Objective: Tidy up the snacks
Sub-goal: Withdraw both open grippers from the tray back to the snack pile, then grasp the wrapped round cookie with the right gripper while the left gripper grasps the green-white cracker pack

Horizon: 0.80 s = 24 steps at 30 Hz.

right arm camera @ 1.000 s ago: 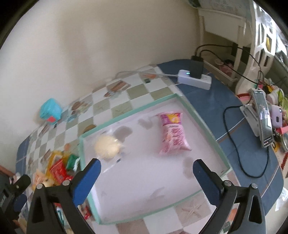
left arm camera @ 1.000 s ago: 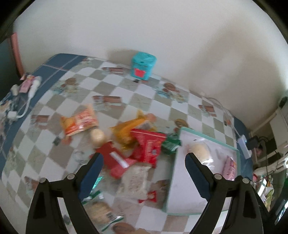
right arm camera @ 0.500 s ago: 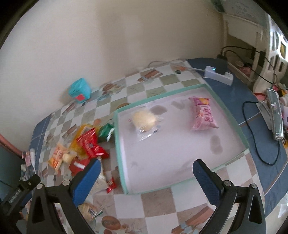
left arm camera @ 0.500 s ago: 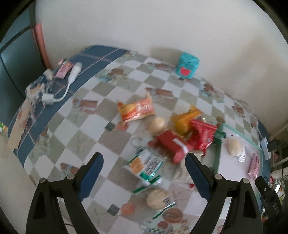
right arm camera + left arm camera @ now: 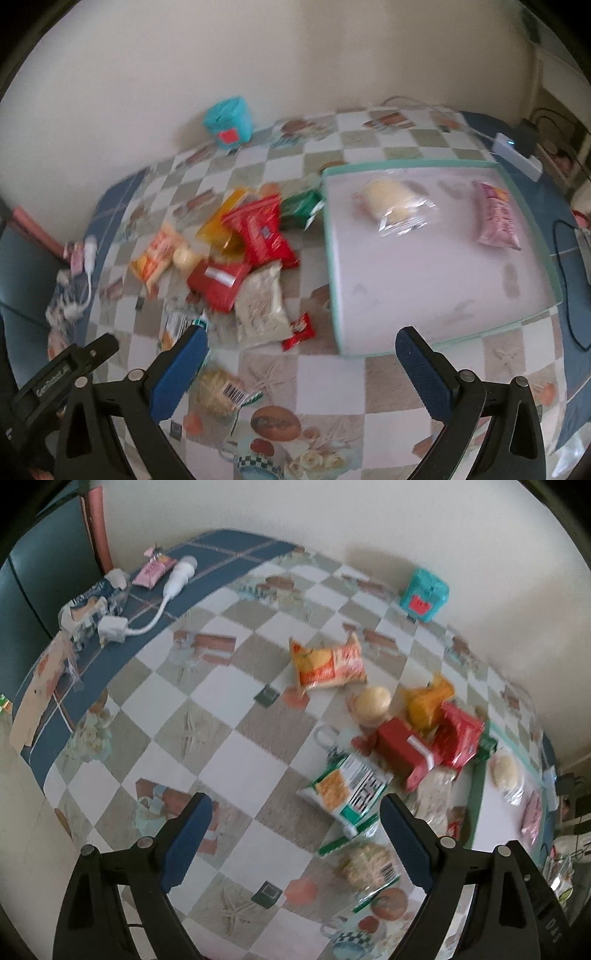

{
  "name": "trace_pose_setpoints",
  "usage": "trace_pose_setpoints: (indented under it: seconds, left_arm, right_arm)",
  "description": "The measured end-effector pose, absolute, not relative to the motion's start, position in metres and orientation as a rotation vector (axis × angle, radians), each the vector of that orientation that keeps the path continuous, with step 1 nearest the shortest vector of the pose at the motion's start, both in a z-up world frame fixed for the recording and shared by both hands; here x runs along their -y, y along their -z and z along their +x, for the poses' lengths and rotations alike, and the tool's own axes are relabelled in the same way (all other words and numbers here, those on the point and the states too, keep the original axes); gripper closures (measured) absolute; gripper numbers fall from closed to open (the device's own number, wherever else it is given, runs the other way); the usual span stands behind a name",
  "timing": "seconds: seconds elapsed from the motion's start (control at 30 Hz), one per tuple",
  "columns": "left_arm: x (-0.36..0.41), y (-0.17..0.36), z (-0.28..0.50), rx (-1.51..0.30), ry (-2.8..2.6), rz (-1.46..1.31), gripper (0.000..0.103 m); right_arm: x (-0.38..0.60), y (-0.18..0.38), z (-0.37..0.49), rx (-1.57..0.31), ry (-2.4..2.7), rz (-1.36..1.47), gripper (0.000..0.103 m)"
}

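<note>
Several snack packs lie in a loose pile on the checkered table: an orange pack (image 5: 327, 665), a round bun (image 5: 372, 703), a red box (image 5: 400, 748), a red bag (image 5: 262, 229) and a green-white cracker pack (image 5: 343, 788). A white tray with a teal rim (image 5: 328, 236) holds a wrapped bun (image 5: 391, 199) and a pink pack (image 5: 496, 216). My left gripper (image 5: 295, 834) is open and empty above the table, left of the pile. My right gripper (image 5: 299, 362) is open and empty, over the table's near side between pile and tray.
A teal box (image 5: 424, 594) stands by the back wall. A white charger and cable (image 5: 147, 602) lie on the blue cloth at the left edge. A power strip (image 5: 517, 155) and cables lie right of the tray. A round cracker pack (image 5: 221, 391) lies near the front.
Both grippers have pulled back and swung left. The pile now fills the right wrist view, and the left wrist view shows more of the table's left side. Both stay open.
</note>
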<state>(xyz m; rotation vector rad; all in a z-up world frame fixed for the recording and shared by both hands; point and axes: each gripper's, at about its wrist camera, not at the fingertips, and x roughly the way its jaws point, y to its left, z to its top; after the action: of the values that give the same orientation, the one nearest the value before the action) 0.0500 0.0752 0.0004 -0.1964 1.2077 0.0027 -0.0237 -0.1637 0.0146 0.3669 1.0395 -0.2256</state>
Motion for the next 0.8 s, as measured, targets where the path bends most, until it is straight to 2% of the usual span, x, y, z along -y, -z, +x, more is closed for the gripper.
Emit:
trace_pose_setpoints:
  seconds: [0.4, 0.8]
  left_arm:
    - [-0.071, 0.052, 0.059, -1.384, -0.027, -0.146, 0.011]
    - [-0.098, 0.069, 0.063, -1.422, -0.122, -0.174, 0.011]
  right_arm:
    - [0.127, 0.047, -0.003, -1.267, 0.125, 0.32, 0.0]
    - [0.089, 0.076, 0.011, -1.356, 0.022, 0.212, 0.0]
